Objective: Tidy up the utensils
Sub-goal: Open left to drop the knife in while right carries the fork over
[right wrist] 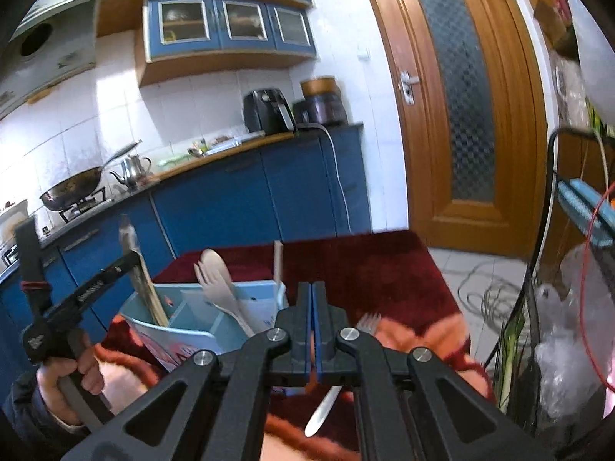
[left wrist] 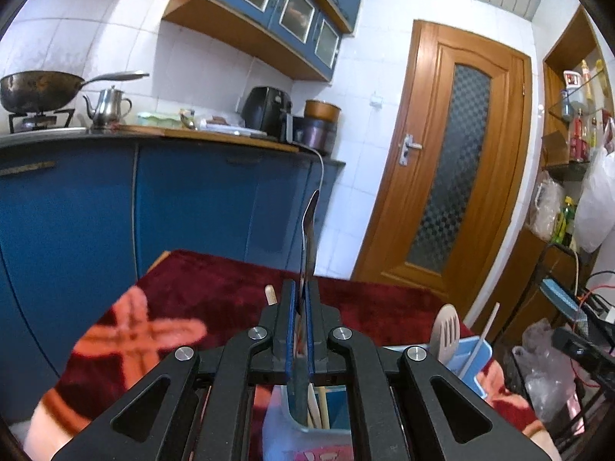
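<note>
My left gripper is shut on a thin metal utensil that stands upright, its lower end over a compartment of the light blue holder. The right wrist view shows that gripper in a person's hand above the holder. Chopsticks, a wooden spork and a flat wooden stick stand in the holder. A beige slotted spatula also stands there. My right gripper is shut with nothing in it, above a metal fork lying on the red cloth.
The table under the red patterned cloth ends close ahead. Beyond it are blue cabinets with a wok, a kettle and an air fryer. A wooden door is at the right, next to a cluttered rack with cables.
</note>
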{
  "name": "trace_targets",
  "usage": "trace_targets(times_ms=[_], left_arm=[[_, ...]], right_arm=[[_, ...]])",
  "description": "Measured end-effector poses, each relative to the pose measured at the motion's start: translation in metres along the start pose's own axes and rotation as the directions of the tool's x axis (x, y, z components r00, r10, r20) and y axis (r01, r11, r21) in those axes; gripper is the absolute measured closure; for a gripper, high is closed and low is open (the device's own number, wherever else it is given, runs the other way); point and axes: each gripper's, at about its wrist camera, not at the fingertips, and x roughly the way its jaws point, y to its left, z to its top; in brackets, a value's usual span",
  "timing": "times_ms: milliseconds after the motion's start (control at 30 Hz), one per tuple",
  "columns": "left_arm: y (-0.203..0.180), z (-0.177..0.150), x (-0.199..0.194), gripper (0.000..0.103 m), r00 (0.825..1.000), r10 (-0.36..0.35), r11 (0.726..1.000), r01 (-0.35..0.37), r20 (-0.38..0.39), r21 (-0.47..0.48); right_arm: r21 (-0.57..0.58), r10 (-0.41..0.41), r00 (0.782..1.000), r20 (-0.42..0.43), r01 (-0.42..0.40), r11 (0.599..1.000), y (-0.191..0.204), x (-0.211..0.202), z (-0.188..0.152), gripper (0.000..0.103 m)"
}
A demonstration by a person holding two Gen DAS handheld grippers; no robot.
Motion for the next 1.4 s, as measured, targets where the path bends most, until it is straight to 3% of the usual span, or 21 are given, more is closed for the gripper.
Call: trace_targets(times_ms=[200, 400, 567, 800, 933, 1033, 1100, 1200, 1300, 1400], left_arm=[[-0.004, 0.001, -0.007, 0.07, 0.999, -0.011, 1.0, 0.012, -0.037, 0.011], [-0.007, 0.003, -0.022, 0.07, 0.998, -0.018, 0.999, 0.02, -0.054, 0.045], [-0.002, 0.003, -0.035, 0.069, 0.996, 0.023, 0.998, -0.018, -0.084, 0.057], [0.011, -0.006, -0.034, 0.069, 0.989, 0.069, 0.996, -0.062, -0.132, 0.057], [0.018, -0.011, -0.03, 0.069, 0.986, 0.084, 0.996, -0.078, -0.144, 0.041], [0.022, -0.014, -0.027, 0.069, 0.986, 0.089, 0.996, -0.085, -0.144, 0.034], [0.023, -0.017, -0.026, 0.069, 0.985, 0.099, 0.995, -0.095, -0.144, 0.036], [0.024, -0.02, -0.024, 0.069, 0.984, 0.099, 0.995, -0.094, -0.149, 0.038], [0.024, -0.022, -0.022, 0.069, 0.984, 0.099, 0.995, -0.093, -0.152, 0.042], [0.023, -0.024, -0.021, 0.069, 0.983, 0.098, 0.995, -0.092, -0.154, 0.046]], right_arm=[[0.045, 0.003, 0.994, -0.105, 0.002, 0.999, -0.02, 0.028, -0.008, 0.086], [0.083, 0.007, 0.976, -0.218, 0.012, 0.997, -0.033, 0.058, -0.016, 0.08], [0.158, 0.036, 0.943, -0.332, 0.018, 0.987, -0.05, 0.085, -0.027, 0.079], [0.22, 0.084, 0.908, -0.41, 0.009, 0.975, -0.061, 0.109, -0.035, 0.079], [0.313, 0.177, 0.89, -0.42, -0.041, 0.949, -0.073, 0.12, -0.039, 0.079], [0.345, 0.198, 0.891, -0.408, -0.05, 0.937, -0.079, 0.122, -0.04, 0.08], [0.343, 0.192, 0.894, -0.405, -0.046, 0.938, -0.079, 0.122, -0.04, 0.093], [0.342, 0.186, 0.908, -0.376, -0.051, 0.938, -0.079, 0.115, -0.04, 0.097], [0.321, 0.152, 0.932, -0.328, -0.041, 0.946, -0.077, 0.104, -0.033, 0.099], [0.264, 0.092, 0.969, -0.228, -0.029, 0.964, -0.069, 0.079, -0.023, 0.099]])
